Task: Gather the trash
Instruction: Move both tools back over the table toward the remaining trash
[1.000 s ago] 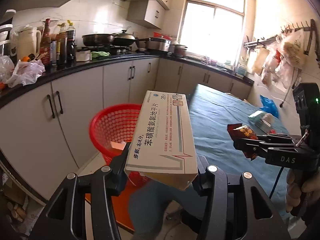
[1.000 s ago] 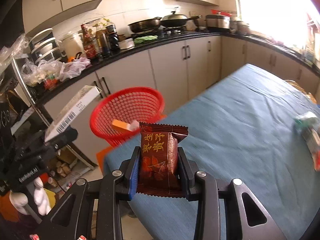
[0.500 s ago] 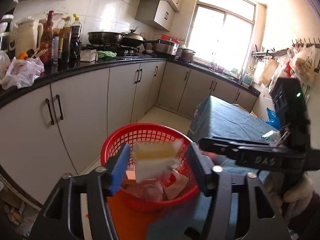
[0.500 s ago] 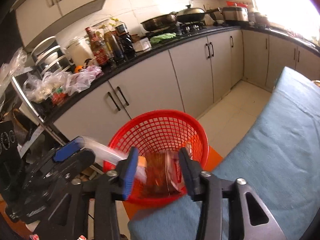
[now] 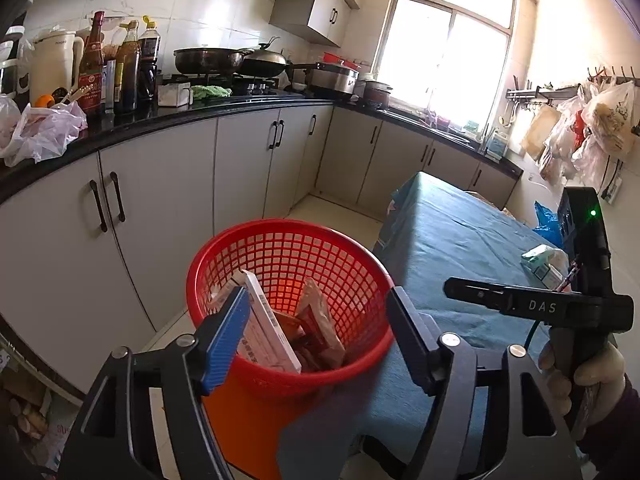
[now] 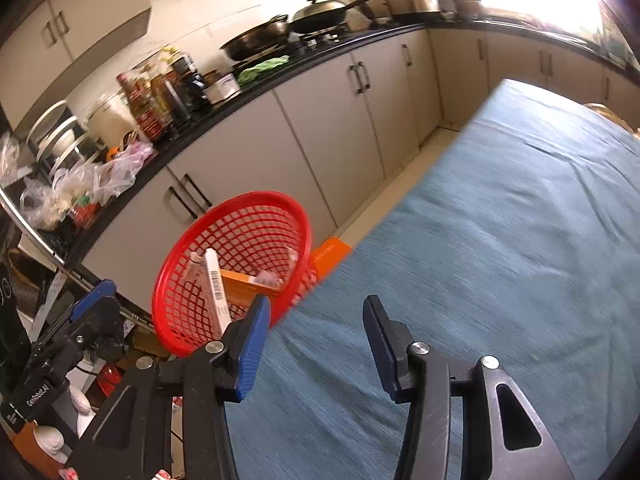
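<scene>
left wrist: over basket [image 5: 288, 280] | right wrist: over table [image 6: 500, 260] | shared: basket

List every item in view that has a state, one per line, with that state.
left gripper: open, empty, over the basket
right gripper: open, empty, over the table edge
red basket: upright, holding trash
white medicine box: inside the basket, leaning on its wall
snack wrapper: inside the basket
green-and-white packet: lying on the table, not yet collected
blue tablecloth: spread over the table
cabinet doors: shut
</scene>
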Motion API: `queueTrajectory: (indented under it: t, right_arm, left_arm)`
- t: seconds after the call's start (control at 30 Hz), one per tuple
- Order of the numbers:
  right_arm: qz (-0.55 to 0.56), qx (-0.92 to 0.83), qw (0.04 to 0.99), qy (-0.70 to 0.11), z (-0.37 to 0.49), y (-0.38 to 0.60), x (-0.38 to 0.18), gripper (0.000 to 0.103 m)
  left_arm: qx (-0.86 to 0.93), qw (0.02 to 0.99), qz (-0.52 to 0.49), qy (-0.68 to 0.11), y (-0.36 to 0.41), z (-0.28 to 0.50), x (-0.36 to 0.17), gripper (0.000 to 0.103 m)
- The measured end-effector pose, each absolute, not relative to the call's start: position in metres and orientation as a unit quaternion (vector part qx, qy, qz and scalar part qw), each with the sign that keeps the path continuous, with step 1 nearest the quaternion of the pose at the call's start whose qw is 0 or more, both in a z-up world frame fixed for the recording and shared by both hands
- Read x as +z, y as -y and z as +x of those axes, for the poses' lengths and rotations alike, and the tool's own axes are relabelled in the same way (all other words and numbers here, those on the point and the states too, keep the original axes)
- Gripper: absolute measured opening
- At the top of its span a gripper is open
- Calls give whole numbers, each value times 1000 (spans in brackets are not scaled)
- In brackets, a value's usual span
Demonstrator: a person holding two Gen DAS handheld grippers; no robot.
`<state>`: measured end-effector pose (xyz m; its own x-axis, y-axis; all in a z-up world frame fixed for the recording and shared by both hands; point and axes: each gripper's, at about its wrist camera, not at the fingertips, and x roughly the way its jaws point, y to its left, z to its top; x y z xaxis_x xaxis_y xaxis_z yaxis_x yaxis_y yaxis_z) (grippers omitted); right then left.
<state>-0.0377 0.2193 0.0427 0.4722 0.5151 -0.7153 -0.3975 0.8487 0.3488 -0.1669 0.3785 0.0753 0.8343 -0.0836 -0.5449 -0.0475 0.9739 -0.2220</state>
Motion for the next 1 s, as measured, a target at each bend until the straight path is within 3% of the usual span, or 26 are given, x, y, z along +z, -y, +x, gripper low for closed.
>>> queueTrajectory:
  t: [0.3, 1.0]
  right_arm:
    - [69, 233, 869, -432, -69, -159, 49, 58]
    - [146, 125, 889, -415, -125, 29, 47, 66]
  left_arm:
    - [-20, 931, -157, -329, -357, -186, 58, 73]
    - [-57, 923, -87, -370, -255, -180, 48, 74]
